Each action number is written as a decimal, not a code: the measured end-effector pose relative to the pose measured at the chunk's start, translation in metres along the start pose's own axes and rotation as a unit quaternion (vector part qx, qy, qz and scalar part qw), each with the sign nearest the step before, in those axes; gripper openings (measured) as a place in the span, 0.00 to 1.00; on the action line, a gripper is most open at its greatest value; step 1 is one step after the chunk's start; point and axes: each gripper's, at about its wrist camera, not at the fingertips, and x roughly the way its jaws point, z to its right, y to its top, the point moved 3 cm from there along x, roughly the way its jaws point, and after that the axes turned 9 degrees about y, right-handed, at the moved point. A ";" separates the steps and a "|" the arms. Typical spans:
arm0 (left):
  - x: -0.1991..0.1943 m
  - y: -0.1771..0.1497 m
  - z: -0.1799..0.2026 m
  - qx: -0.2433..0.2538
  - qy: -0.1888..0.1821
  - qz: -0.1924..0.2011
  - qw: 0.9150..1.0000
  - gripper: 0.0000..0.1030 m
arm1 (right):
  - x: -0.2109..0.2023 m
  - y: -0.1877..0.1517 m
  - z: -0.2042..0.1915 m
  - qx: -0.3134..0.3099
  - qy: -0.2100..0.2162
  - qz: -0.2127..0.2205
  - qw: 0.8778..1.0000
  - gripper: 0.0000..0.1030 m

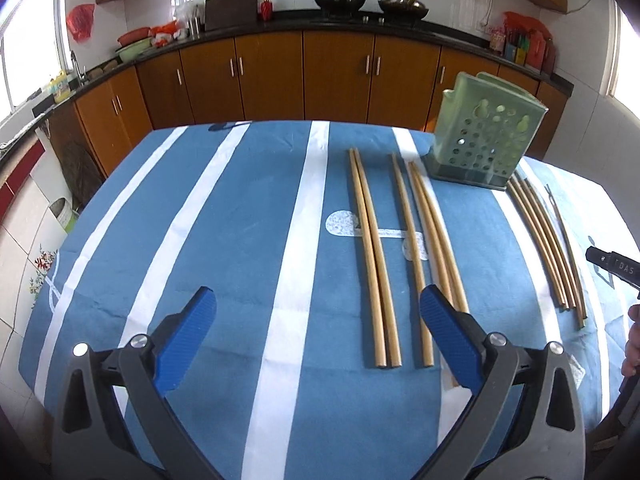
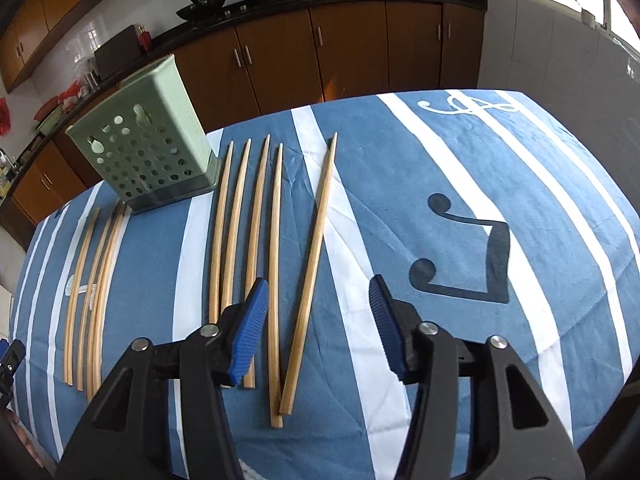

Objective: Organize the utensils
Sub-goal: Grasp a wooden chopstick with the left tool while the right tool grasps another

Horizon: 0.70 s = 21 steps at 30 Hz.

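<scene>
A green perforated utensil holder (image 1: 484, 140) stands upright at the far side of the table; it also shows in the right wrist view (image 2: 148, 152). Several wooden chopsticks (image 1: 372, 256) lie flat in front of it, and more chopsticks (image 1: 548, 240) lie to its right. In the right wrist view the right group (image 2: 256, 240) lies ahead, with one slanted chopstick (image 2: 312, 264) between the jaws' line. My left gripper (image 1: 318, 320) is open and empty above the cloth. My right gripper (image 2: 318, 312) is open and empty above the chopstick ends.
The table carries a blue cloth with white stripes (image 1: 240, 220). Brown kitchen cabinets (image 1: 280, 76) and a dark counter with woks (image 1: 340, 2) run behind the table. The right gripper's tip (image 1: 612, 266) shows at the right edge of the left wrist view.
</scene>
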 end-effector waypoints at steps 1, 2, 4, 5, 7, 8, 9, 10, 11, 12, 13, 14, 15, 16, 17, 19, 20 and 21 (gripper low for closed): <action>0.004 0.002 0.000 0.001 -0.001 -0.005 1.000 0.96 | 0.006 0.000 0.000 -0.001 -0.004 -0.006 1.000 0.46; 0.008 0.002 0.000 0.001 -0.004 -0.010 1.000 0.91 | 0.012 0.000 0.001 -0.001 -0.009 -0.013 1.000 0.44; 0.016 0.002 0.001 0.006 -0.014 -0.024 1.000 0.80 | 0.019 -0.004 0.005 0.002 -0.011 -0.027 1.000 0.36; 0.020 0.003 0.003 0.009 -0.018 -0.027 0.999 0.74 | 0.020 -0.004 0.007 -0.001 -0.012 -0.020 1.000 0.32; 0.025 0.003 0.007 0.014 -0.030 -0.034 0.999 0.65 | 0.019 -0.006 0.007 -0.015 -0.023 -0.016 0.999 0.22; 0.028 0.002 0.010 0.019 -0.035 -0.038 0.998 0.59 | 0.020 -0.004 0.010 -0.015 -0.028 -0.015 0.999 0.13; 0.031 0.002 0.013 0.022 -0.038 -0.040 0.998 0.56 | 0.019 -0.004 0.015 -0.008 -0.026 -0.012 1.000 0.10; 0.034 0.002 0.016 0.028 -0.041 -0.045 0.998 0.50 | 0.018 -0.004 0.019 0.001 -0.022 -0.010 1.000 0.10; 0.037 0.001 0.020 0.032 -0.042 -0.049 0.997 0.44 | 0.018 -0.003 0.022 0.006 -0.021 -0.010 1.000 0.10; 0.040 0.001 0.022 0.035 -0.044 -0.052 0.997 0.41 | 0.017 -0.003 0.022 0.006 -0.021 -0.009 1.000 0.10; 0.042 0.001 0.025 0.037 -0.048 -0.056 0.997 0.37 | 0.016 -0.004 0.022 0.003 -0.020 -0.008 1.000 0.10; 0.046 0.001 0.028 0.041 -0.051 -0.062 0.996 0.33 | 0.016 -0.006 0.020 -0.002 -0.022 -0.007 1.000 0.10; 0.047 0.001 0.030 0.043 -0.056 -0.065 0.995 0.31 | 0.015 -0.007 0.019 -0.006 -0.024 -0.006 1.000 0.10; 0.049 0.001 0.032 0.044 -0.059 -0.067 0.995 0.29 | 0.015 -0.007 0.018 -0.010 -0.026 -0.005 1.000 0.10; 0.051 0.001 0.034 0.048 -0.060 -0.070 0.995 0.25 | 0.017 -0.004 0.017 -0.012 -0.027 -0.005 1.000 0.10; 0.054 0.001 0.037 0.053 -0.057 -0.075 0.994 0.20 | 0.017 -0.003 0.017 -0.014 -0.027 -0.004 1.000 0.10; 0.056 0.000 0.038 0.052 -0.061 -0.078 0.994 0.19 | 0.017 -0.003 0.017 -0.014 -0.027 -0.004 1.000 0.10; 0.057 0.000 0.039 0.052 -0.065 -0.080 0.993 0.18 | 0.018 -0.003 0.017 -0.015 -0.025 -0.005 1.000 0.10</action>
